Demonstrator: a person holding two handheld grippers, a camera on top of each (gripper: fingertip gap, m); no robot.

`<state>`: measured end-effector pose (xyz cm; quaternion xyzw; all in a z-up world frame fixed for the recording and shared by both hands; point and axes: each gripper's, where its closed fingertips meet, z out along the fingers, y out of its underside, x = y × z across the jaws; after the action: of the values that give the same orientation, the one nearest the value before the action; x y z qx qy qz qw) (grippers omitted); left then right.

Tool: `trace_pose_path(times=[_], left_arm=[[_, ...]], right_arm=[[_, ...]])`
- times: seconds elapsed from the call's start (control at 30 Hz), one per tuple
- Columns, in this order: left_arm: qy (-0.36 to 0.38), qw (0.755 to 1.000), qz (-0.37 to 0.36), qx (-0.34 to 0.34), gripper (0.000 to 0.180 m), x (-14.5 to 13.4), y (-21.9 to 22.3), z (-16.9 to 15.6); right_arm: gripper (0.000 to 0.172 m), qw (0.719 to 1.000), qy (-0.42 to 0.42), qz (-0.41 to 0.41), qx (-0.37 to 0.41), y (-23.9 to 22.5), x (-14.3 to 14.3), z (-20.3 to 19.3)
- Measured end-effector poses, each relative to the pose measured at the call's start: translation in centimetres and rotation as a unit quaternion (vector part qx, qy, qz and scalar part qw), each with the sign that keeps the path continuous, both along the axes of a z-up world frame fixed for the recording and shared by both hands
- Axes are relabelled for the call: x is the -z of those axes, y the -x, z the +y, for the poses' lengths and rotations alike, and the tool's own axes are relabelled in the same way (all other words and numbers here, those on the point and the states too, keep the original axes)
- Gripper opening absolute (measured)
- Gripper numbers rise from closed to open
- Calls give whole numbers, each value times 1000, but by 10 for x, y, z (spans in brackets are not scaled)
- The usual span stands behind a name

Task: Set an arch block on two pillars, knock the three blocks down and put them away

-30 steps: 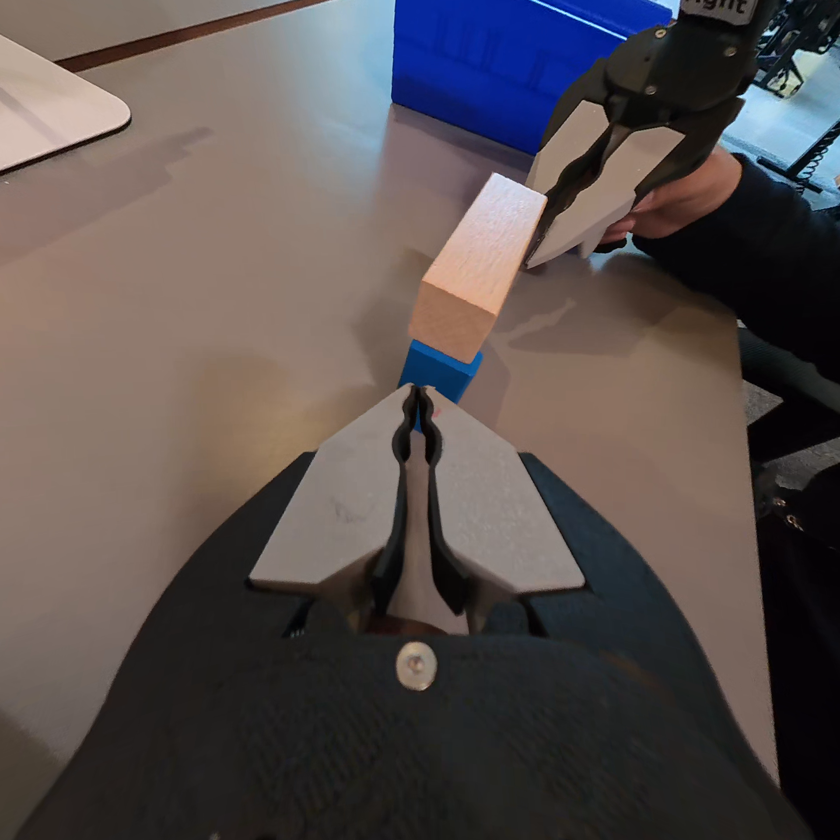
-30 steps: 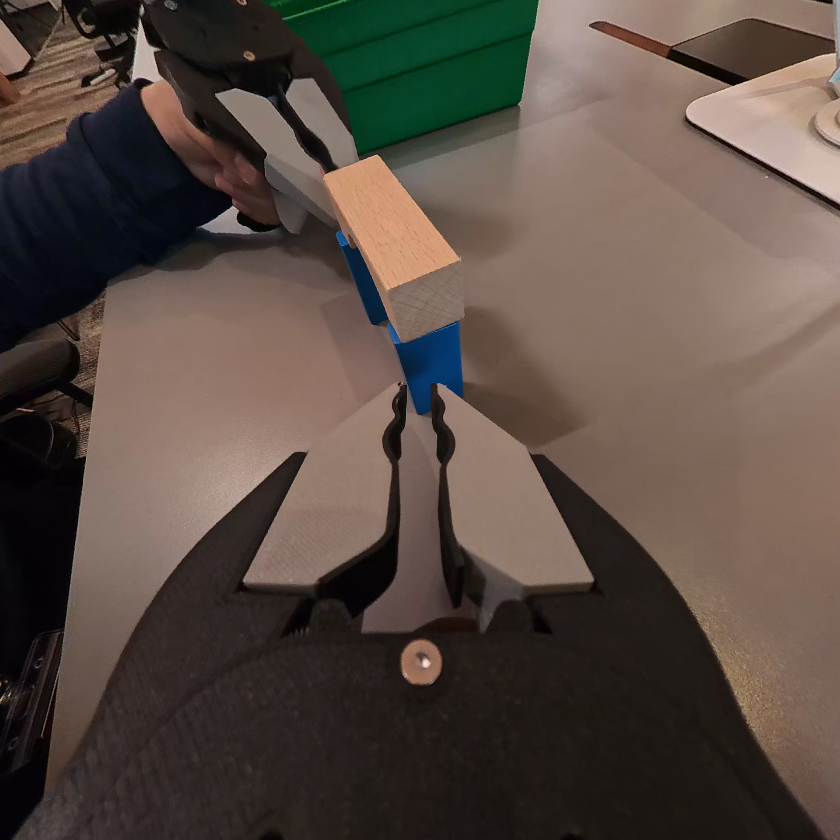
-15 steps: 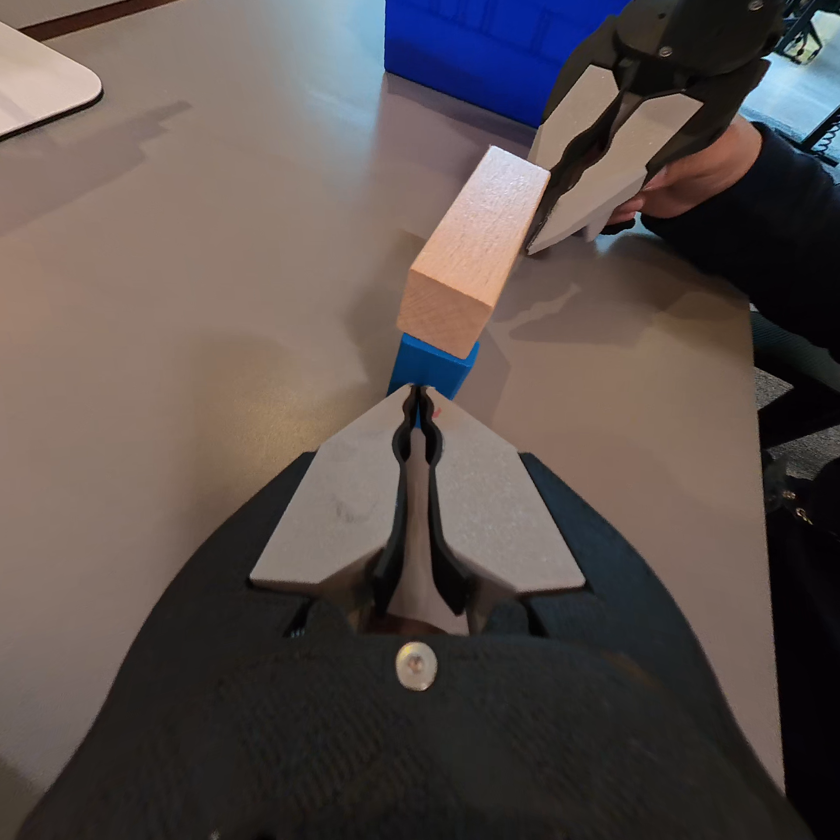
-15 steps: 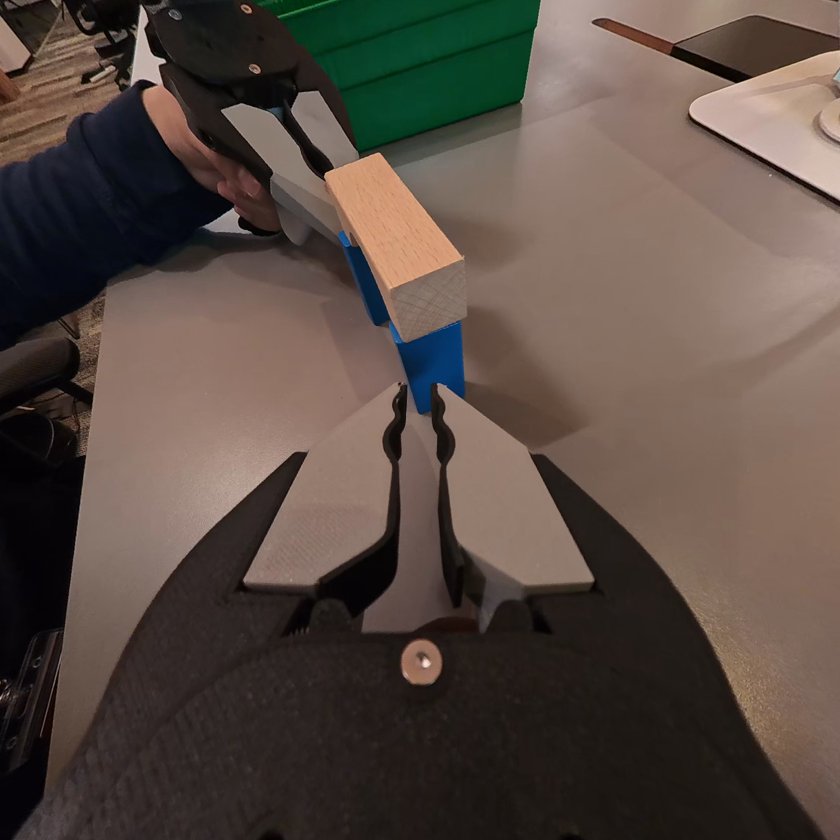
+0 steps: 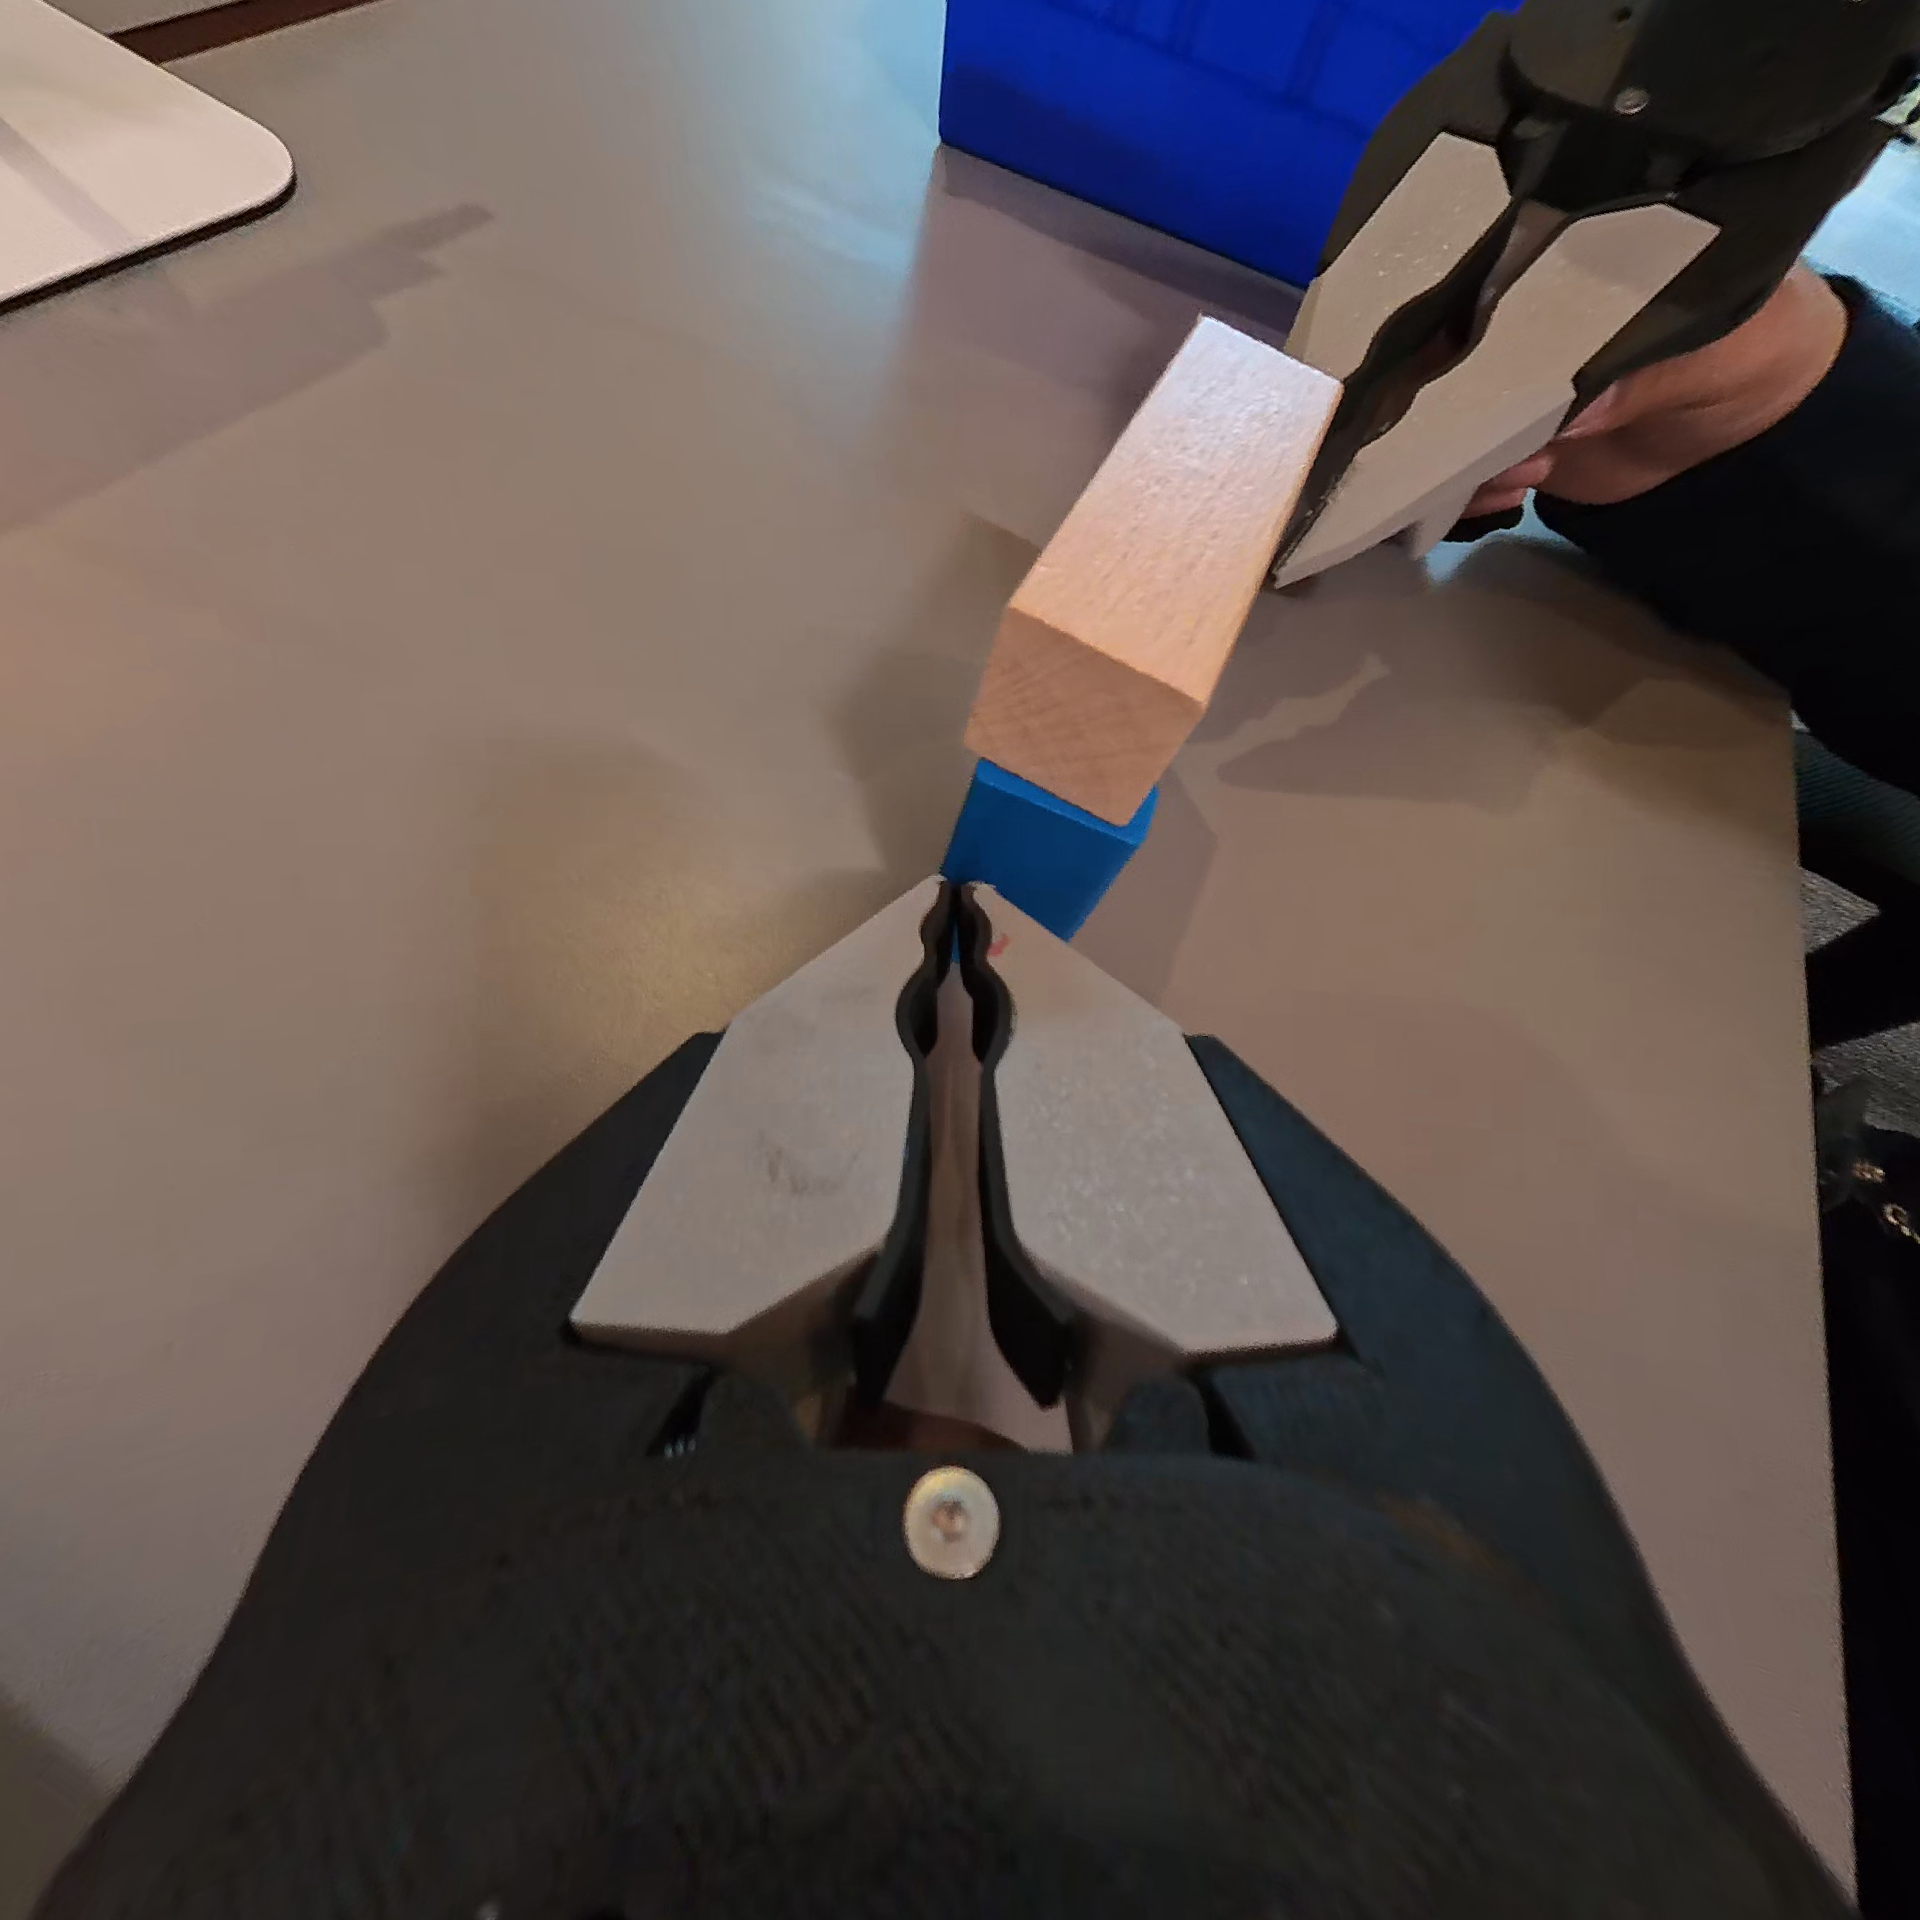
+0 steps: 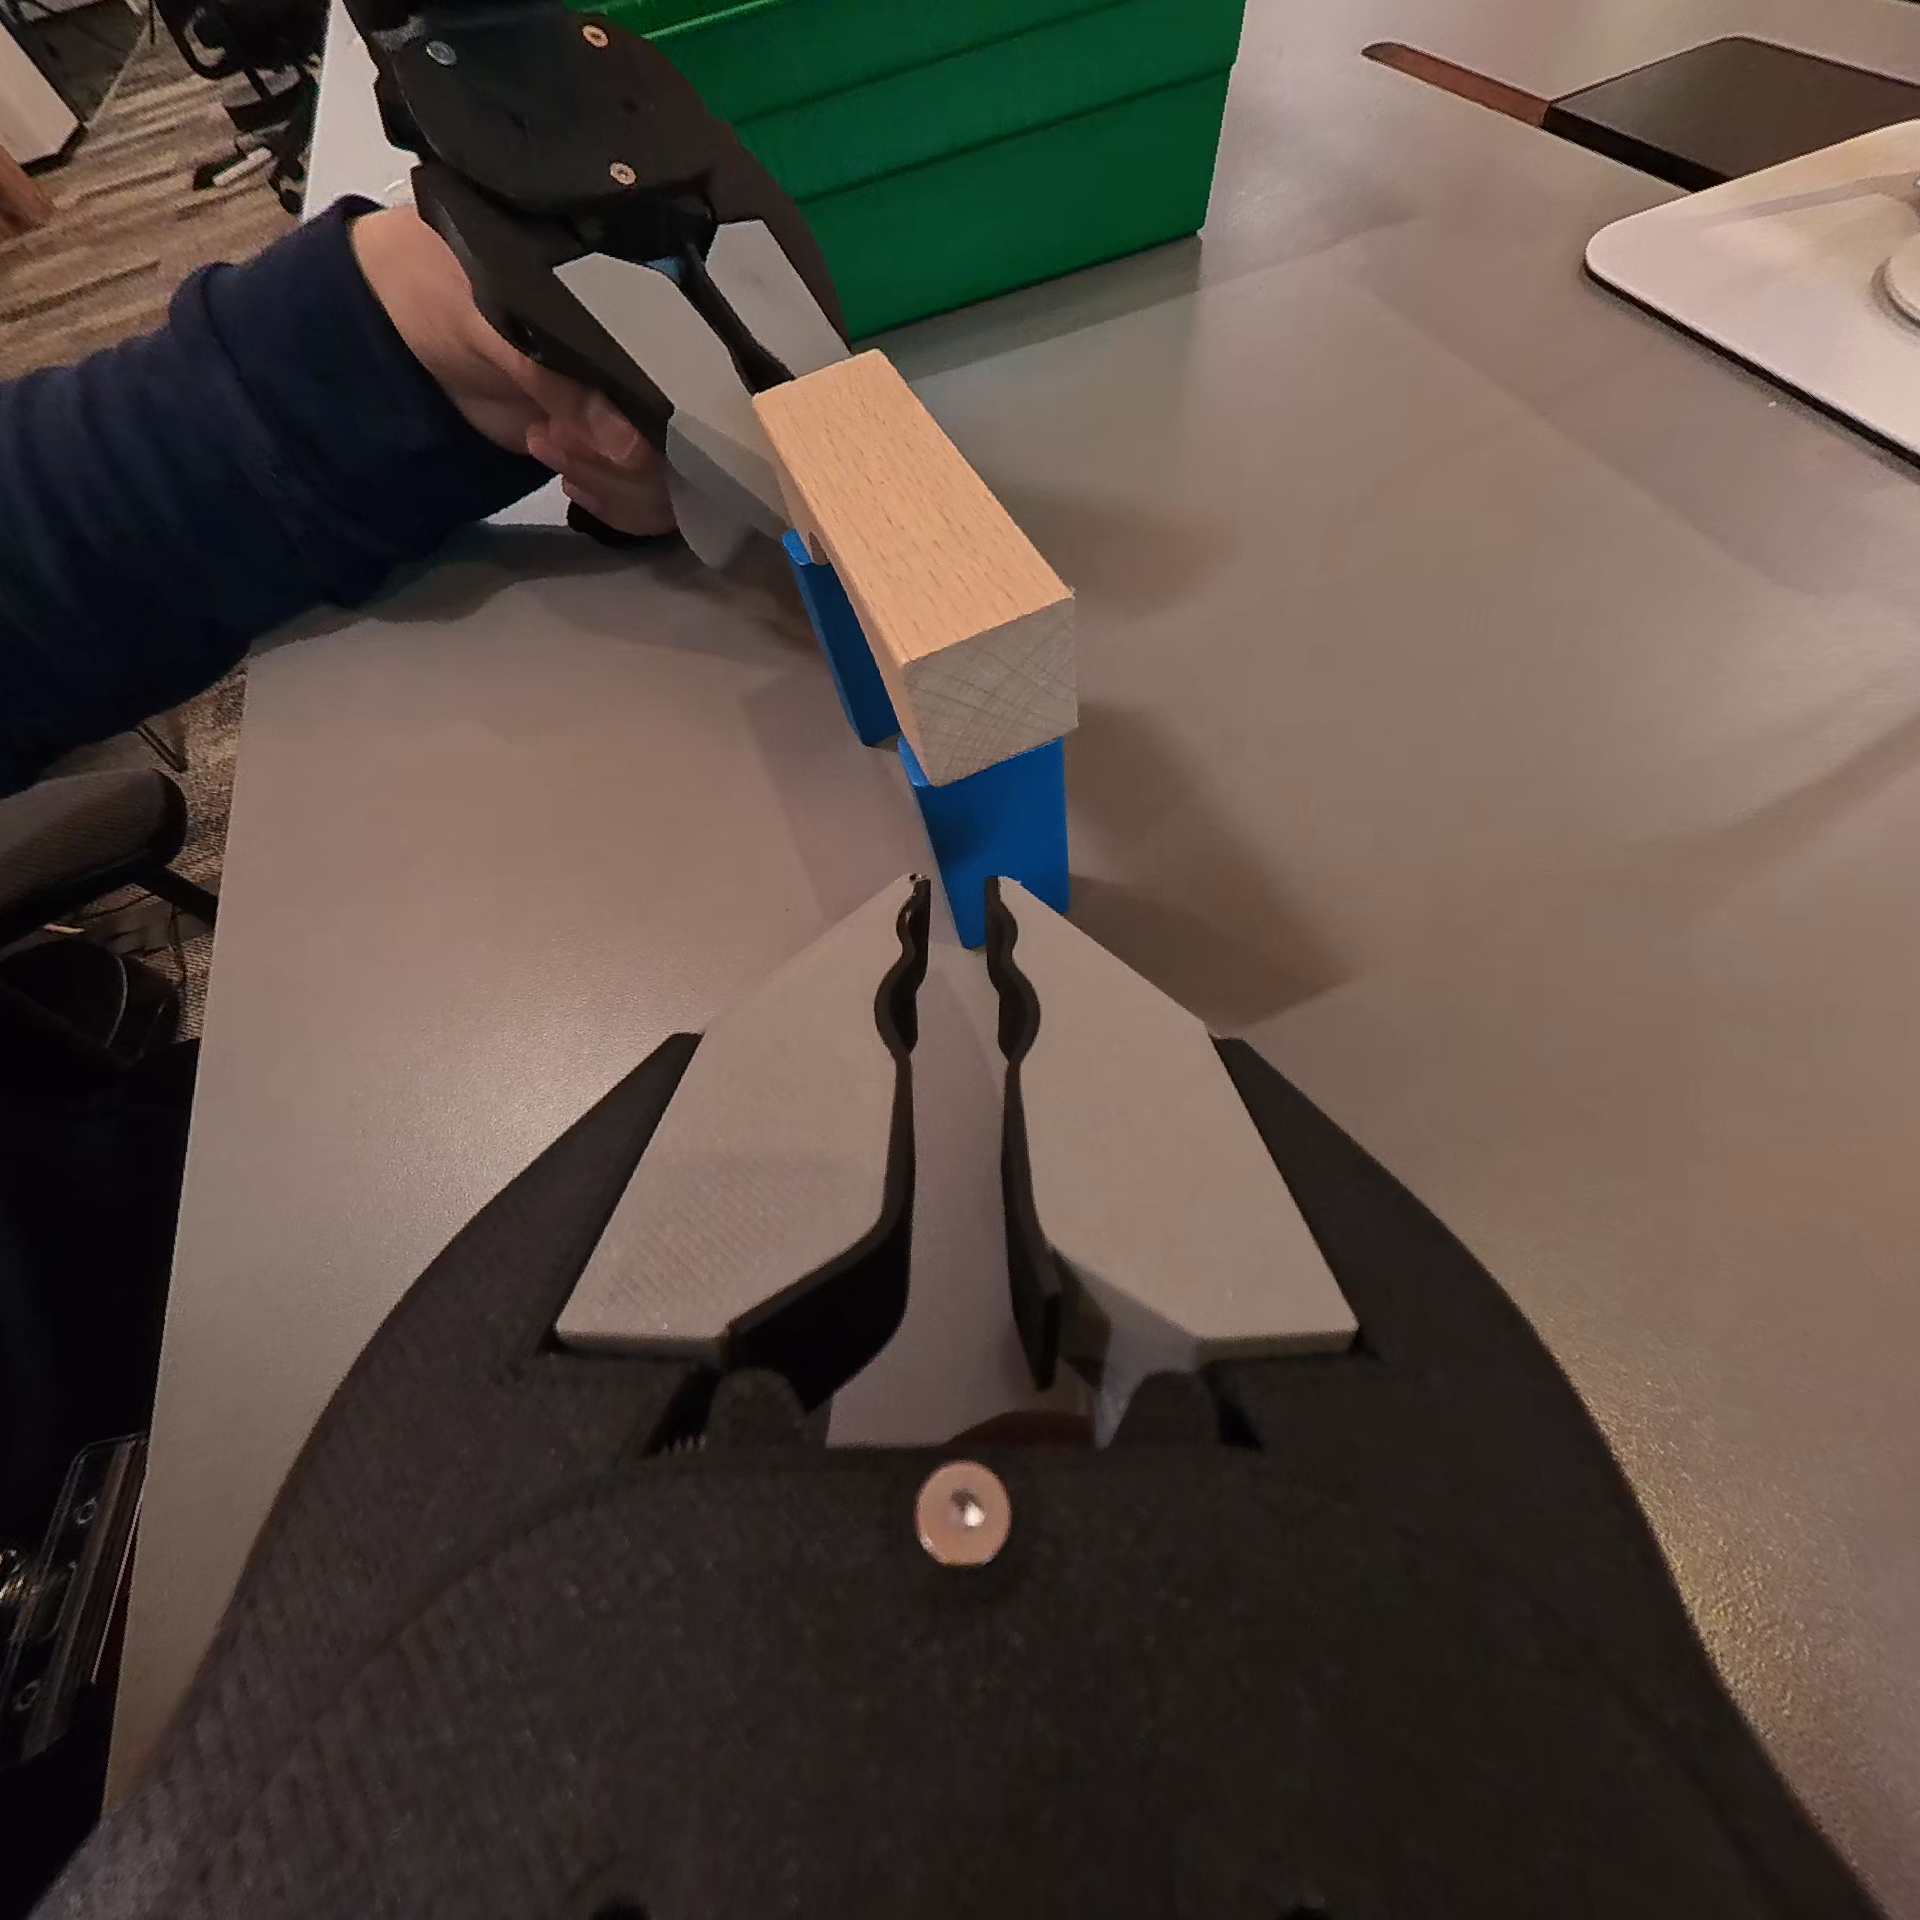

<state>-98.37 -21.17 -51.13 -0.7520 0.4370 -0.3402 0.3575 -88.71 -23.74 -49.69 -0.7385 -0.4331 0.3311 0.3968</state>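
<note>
Arch block (image 6: 914,551) is sitting across both blue pillars (image 6: 997,831) mid-table, flanked endwise by the empty grippers, left (image 5: 954,885) closed and right (image 6: 956,883) slightly apart; I'd be shoving sideways, away from the table edge.

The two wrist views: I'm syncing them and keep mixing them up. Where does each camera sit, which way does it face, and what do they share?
Left wrist view: sits on the left gripper, looks along its shut fingers across the table to the blue bin; the right gripper and hand show opposite.
Right wrist view: sits on the right gripper, fingers slightly parted, facing the green bin; the left gripper and sleeve show.
Shared: wooden block on blue pillars, seen from opposite ends.
</note>
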Motion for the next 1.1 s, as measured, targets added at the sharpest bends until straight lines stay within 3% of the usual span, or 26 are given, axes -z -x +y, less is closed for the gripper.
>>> trace_pose_path(times=[0.73, 1.1], left_arm=[[23, 999, 21, 9, 0, 8, 5, -6], [9, 992, -3, 123, 0, -6, -4, -48]], right_arm=[[7, 1000, 2, -2, -1, 1, 2, 0], [7, 1000, 1, 0, -1, 0, 0, 0]])
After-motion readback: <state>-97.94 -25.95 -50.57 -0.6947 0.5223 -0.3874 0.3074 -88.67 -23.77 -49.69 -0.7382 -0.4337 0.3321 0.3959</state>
